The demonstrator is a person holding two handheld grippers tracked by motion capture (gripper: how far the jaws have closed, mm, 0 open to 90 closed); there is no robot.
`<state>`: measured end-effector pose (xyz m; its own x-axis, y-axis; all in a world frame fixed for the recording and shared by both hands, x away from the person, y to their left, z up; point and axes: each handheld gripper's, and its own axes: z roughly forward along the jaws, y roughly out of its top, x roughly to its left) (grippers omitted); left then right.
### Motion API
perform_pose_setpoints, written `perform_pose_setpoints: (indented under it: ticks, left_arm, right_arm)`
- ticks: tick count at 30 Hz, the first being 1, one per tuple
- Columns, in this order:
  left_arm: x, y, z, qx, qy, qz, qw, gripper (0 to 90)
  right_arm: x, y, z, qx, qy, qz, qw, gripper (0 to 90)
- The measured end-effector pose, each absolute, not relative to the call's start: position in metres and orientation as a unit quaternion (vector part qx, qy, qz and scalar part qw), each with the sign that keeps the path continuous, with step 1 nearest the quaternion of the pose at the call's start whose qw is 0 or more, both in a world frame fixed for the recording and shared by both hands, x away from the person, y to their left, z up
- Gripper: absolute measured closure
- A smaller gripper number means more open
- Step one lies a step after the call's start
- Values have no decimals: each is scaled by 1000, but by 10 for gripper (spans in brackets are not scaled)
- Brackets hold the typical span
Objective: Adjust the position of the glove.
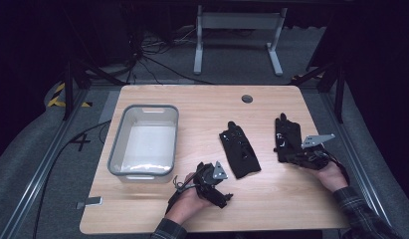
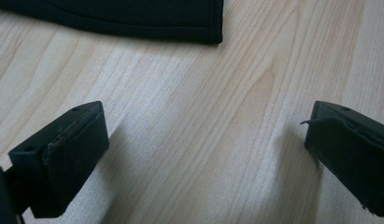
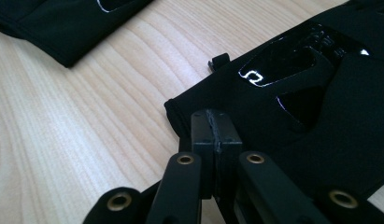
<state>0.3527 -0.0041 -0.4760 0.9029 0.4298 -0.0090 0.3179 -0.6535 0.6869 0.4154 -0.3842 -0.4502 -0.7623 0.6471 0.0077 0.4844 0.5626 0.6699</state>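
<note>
Two black gloves lie on the wooden table (image 1: 271, 199). The middle glove (image 1: 240, 148) lies with its cuff toward me, and its hem (image 2: 133, 16) runs along the top of the left gripper view. My left gripper (image 1: 224, 196) (image 2: 203, 154) rests low in front of that cuff, open, with bare wood between its jaws. The right glove (image 1: 286, 134) (image 3: 311, 93) has shiny printed patches. My right gripper (image 1: 287, 157) (image 3: 213, 126) is shut, its tips over that glove's cuff edge. No fabric shows between the pads.
A grey-rimmed white bin (image 1: 142, 106) stands empty on the left of the table. A round cable hole (image 1: 247, 98) sits near the far edge. The middle glove (image 3: 54, 23) also crosses the right gripper view's top left corner.
</note>
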Motion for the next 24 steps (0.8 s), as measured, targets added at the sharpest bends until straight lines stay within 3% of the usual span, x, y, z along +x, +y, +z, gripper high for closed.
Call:
perform_pose_setpoints:
  ticks: [24]
  left_arm:
    - [352, -4, -476, 906, 209, 76, 360, 0]
  right_arm:
    - [371, -378, -448, 281, 899, 326, 85, 900]
